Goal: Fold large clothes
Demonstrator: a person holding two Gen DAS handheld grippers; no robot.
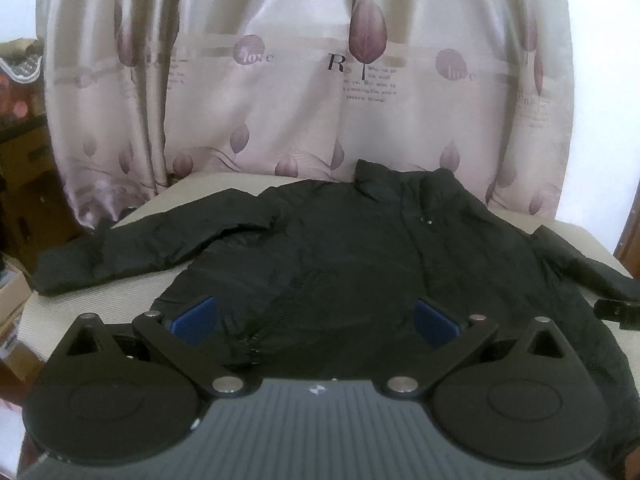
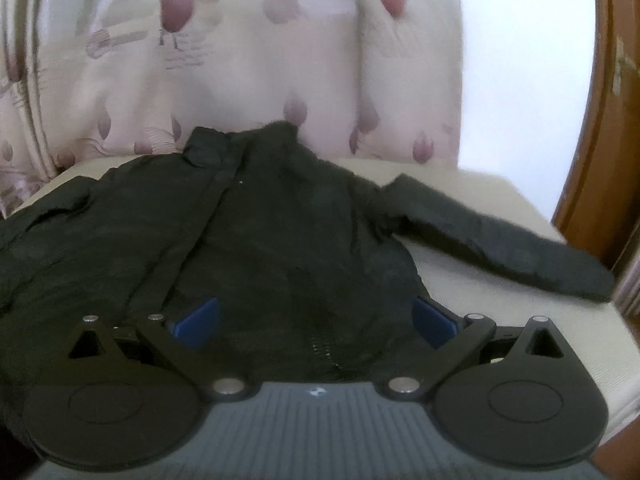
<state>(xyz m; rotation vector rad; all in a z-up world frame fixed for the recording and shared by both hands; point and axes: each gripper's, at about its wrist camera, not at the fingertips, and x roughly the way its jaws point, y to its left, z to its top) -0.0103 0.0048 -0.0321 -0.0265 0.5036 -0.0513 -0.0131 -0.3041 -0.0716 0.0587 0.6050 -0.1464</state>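
A black jacket (image 1: 340,248) lies spread flat, front up, on a beige table (image 1: 80,320), collar at the far side and both sleeves stretched outward. Its left sleeve (image 1: 132,252) reaches the table's left edge. In the right wrist view the jacket (image 2: 260,232) shows its right sleeve (image 2: 500,236) stretched toward the right. My left gripper (image 1: 316,320) is open, its blue pads (image 1: 196,320) wide apart above the jacket's hem. My right gripper (image 2: 316,320) is open too, its blue pads (image 2: 198,322) apart over the hem near the zipper. Neither holds anything.
A pink curtain (image 1: 300,80) with leaf prints hangs right behind the table. Boxes and clutter (image 1: 20,200) stand at the left. A wooden door frame (image 2: 600,120) stands at the right. Part of the other gripper (image 1: 618,312) shows at the right edge.
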